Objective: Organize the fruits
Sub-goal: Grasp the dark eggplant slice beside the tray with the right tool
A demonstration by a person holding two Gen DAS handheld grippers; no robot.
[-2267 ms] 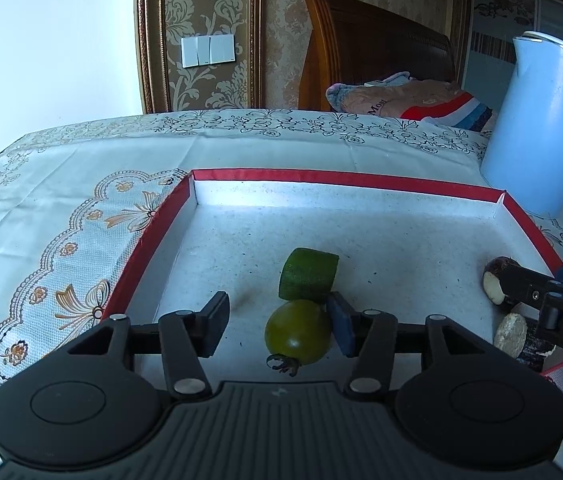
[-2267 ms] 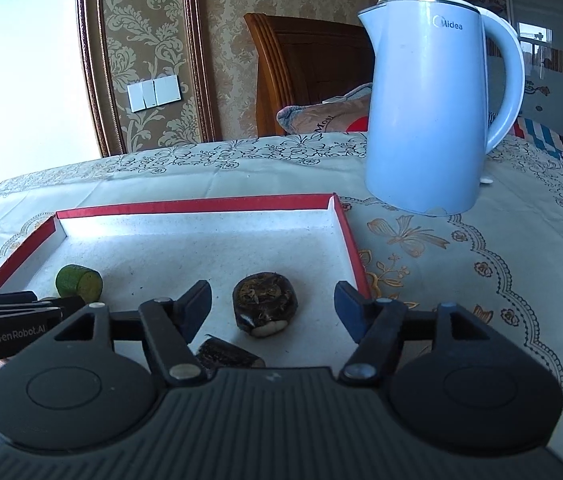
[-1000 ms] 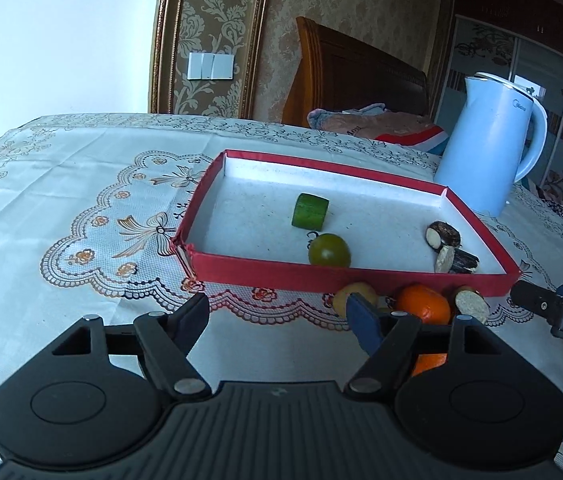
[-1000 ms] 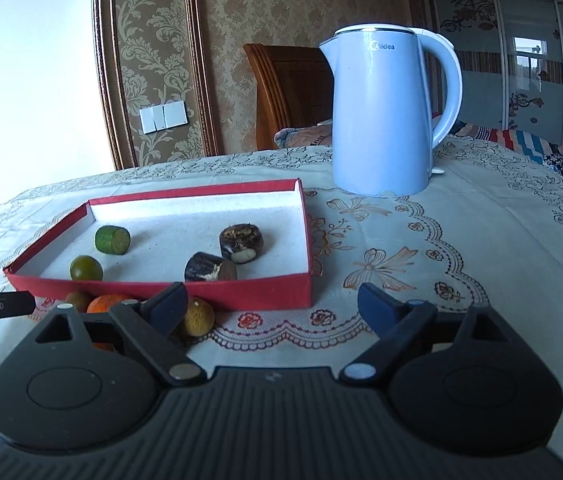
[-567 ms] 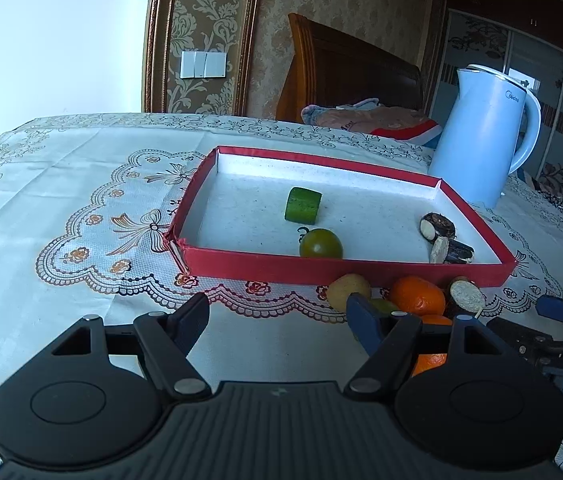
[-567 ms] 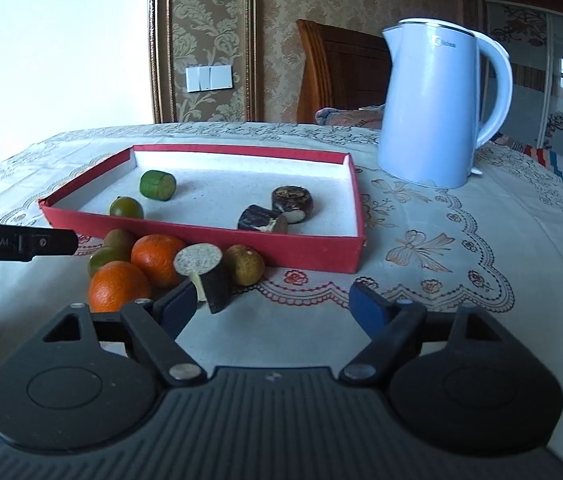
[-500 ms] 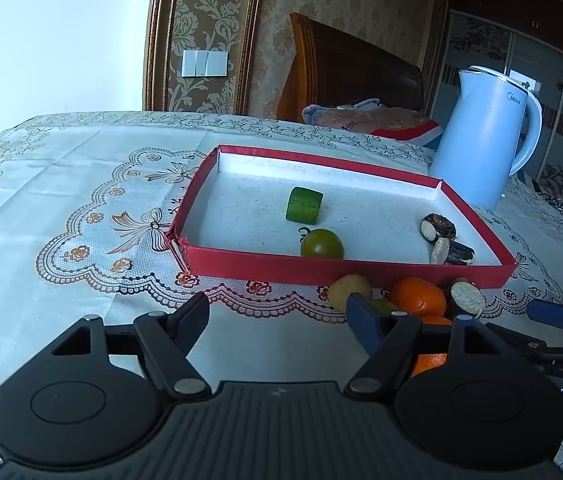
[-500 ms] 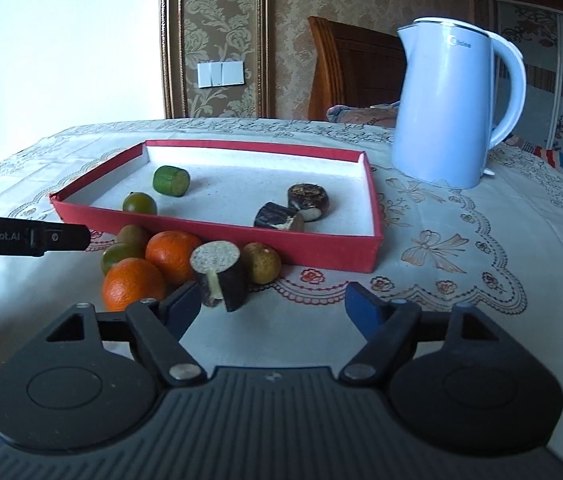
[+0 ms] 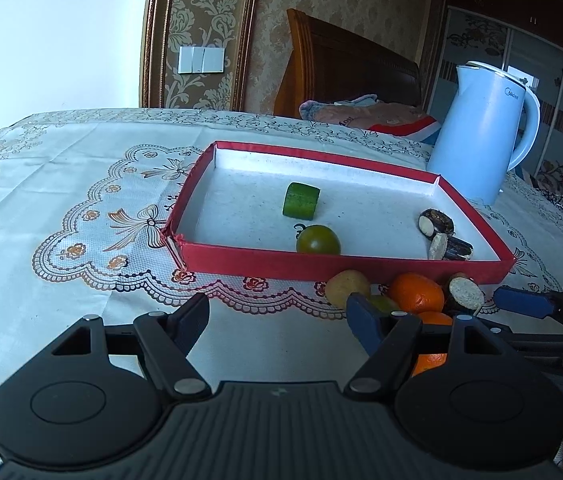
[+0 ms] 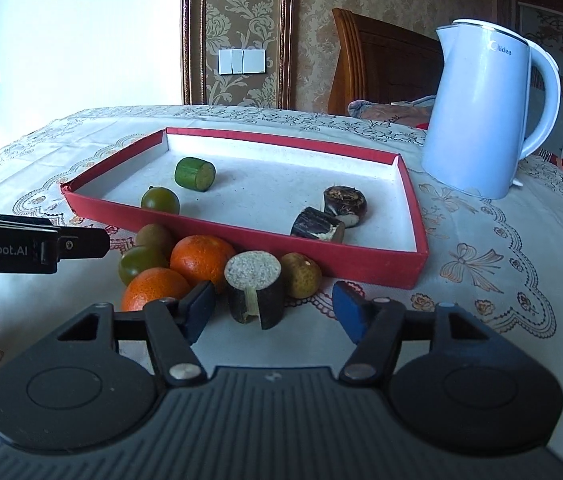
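We go left to right. Left gripper (image 9: pixel 277 318) hangs over the desk (image 9: pixel 61 200) short of the fruit, fingers spread, nothing between them.

Loose pile sits on the cloth, right against the near wall of the red tray (image 10: pixel 369 268): a brownish round fruit (image 10: pixel 155 237), a green tomato (image 10: pixel 139 263), two oranges (image 10: pixel 201 256), the dark sugarcane stub (image 10: pixel 256 294) standing on end with its pale cut face up, and a yellowish round fruit (image 10: pixel 301 274) right behind it.

Right gripper (image 10: pixel 273 310) is lined up on the stub, fingers closing, stub between them but pads not yet on it as far as we can see.

Handling, our guess: stub is stiff, woody, fairly dense, rind smooth so maybe a bit slick; it won't crush. Pinch across the dark sides about mid-height and keep it upright. Split strip of rind at front could peel, so avoid it. Oranges are soft-skinned and roll; the left finger is nearly touching the front one, so a nudge is likely.

Tray holds four things: a green cut cylinder (image 10: pixel 195 174) on its side toward the back left, a green tomato (image 10: pixel 160 199) by the near wall, and two dark stubs (image 10: pixel 317 224) touching each other on the right. Middle of the tray floor is free.

Blue kettle (image 10: pixel 481 120) stands off the tray's right rear corner; contents not visible.
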